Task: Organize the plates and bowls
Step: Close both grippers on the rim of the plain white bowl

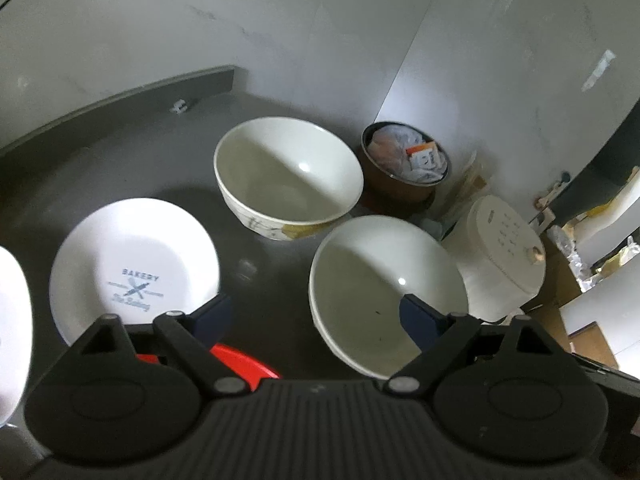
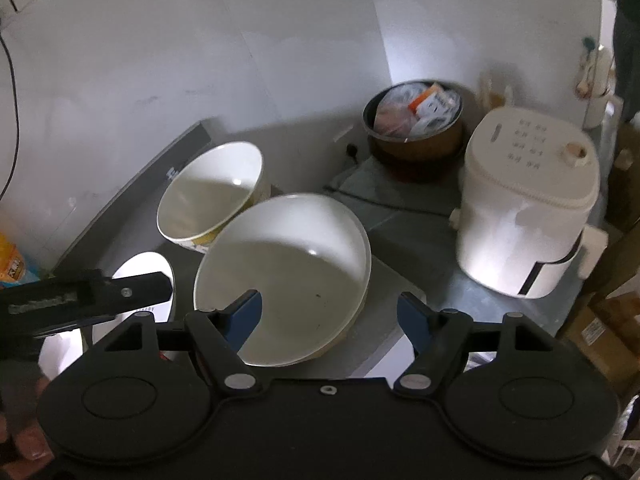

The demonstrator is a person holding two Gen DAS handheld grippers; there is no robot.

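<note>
Both claws were above the dark grey surface (image 1: 120, 168), each spread wide with nothing between its blue pads. The left claw (image 1: 316, 320) hung over the gap between the printed plate (image 1: 132, 264) and the near bowl (image 1: 384, 292); its right pad (image 1: 420, 320) overlapped that bowl's inner wall in the left wrist view (contact could not be judged). The right claw (image 2: 328, 316) hovered at the near bowl (image 2: 284, 276), its left pad (image 2: 244, 316) over the bowl's interior and its right pad (image 2: 416, 320) outside the rim, so the rim lay between the fingers without being gripped.

2 cream bowls stood upright and empty on the surface. The far bowl (image 1: 288, 176), with a painted pattern on its outer wall, sat just behind the near bowl, apart from it. The white plate, marked "BAKERY", lay flat to the left of both bowls. The edge of a second white plate (image 1: 12, 328) showed at the far left of the left wrist view. A red item (image 1: 244, 364) was partly hidden under the left claw; its identity could not be determined.

Behind the bowls stood a brown pot (image 2: 416, 128) stuffed with packets, and beside it a white rice cooker (image 2: 524, 200).
</note>
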